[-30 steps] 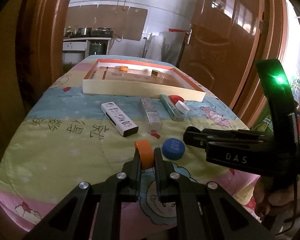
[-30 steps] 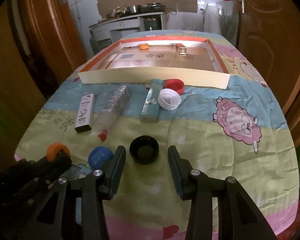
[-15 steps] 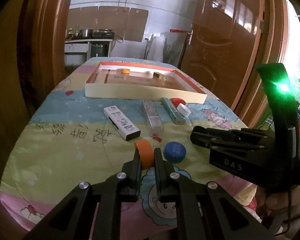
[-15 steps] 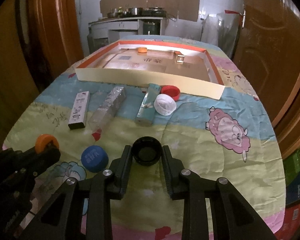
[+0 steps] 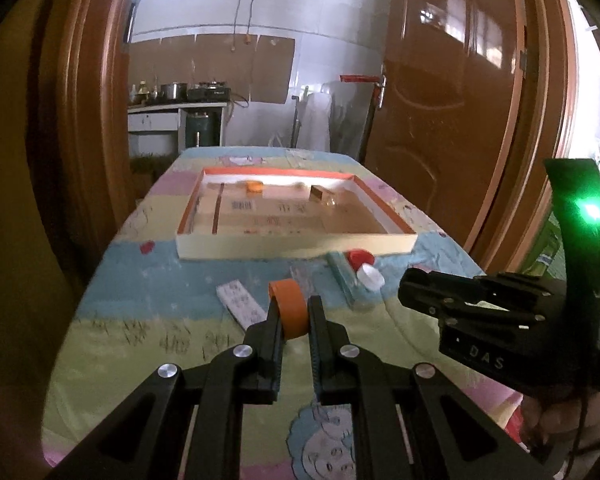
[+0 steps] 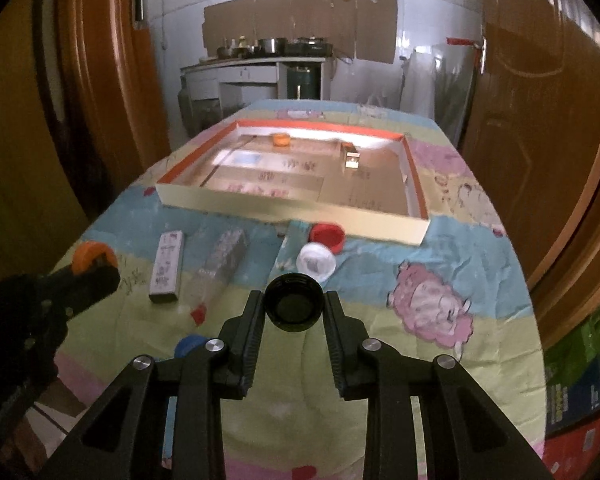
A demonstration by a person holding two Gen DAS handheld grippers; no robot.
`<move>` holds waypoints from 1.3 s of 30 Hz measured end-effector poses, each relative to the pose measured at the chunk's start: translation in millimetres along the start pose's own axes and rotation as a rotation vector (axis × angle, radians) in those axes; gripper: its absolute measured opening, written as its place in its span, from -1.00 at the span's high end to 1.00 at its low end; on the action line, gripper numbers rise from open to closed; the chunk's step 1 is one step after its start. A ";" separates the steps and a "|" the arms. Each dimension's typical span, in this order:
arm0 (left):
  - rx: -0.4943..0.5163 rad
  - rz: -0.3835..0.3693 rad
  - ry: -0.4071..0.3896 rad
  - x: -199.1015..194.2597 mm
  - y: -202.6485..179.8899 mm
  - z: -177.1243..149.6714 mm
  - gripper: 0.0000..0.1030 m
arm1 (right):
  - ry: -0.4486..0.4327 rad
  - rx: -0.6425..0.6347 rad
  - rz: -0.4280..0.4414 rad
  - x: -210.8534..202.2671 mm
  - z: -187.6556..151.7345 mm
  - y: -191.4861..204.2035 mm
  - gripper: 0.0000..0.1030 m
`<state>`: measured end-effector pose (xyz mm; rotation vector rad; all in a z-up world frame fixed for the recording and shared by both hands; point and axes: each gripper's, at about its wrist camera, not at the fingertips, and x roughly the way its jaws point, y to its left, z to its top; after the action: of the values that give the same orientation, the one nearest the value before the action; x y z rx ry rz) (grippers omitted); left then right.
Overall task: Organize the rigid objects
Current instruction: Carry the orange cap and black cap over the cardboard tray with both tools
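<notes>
My left gripper is shut on an orange cap and holds it above the table; the cap also shows in the right wrist view. My right gripper is shut on a black cap, lifted off the cloth. The shallow orange-rimmed box lies ahead, holding an orange cap and a small block. On the cloth lie a white box, a clear wrapped bar, a red cap, a white cap and a blue cap.
The table wears a cartoon-print cloth. Wooden doors stand at the right and a door frame at the left. A teal box lies beside the caps. The right gripper body shows in the left wrist view.
Both grippers have risen with their caps and moved toward the box. The right gripper went from open around the black cap to shut on it and lifted it.
</notes>
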<state>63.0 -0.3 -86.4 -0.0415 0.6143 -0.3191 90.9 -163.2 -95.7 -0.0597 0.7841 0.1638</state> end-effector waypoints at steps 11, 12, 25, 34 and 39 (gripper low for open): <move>0.011 0.008 -0.015 16.3 5.8 44.7 0.77 | -0.051 -0.034 0.015 -4.5 36.2 -8.0 0.42; 0.011 0.011 -0.017 18.3 6.8 48.6 0.77 | -0.055 -0.037 0.016 -4.5 39.6 -8.3 0.42; 0.009 0.032 -0.020 54.1 18.1 96.2 0.77 | -0.062 -0.055 0.057 20.0 88.4 -18.9 0.41; 0.013 0.058 0.012 86.1 24.9 117.9 0.77 | -0.047 -0.026 0.088 49.6 114.6 -30.1 0.41; 0.007 0.070 0.038 107.1 31.9 127.6 0.77 | -0.032 -0.022 0.098 71.0 129.5 -34.1 0.41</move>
<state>227.5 -10.0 -46.2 -0.0074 0.6511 -0.2551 236.4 -173.1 -54.7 -0.0396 0.7533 0.2663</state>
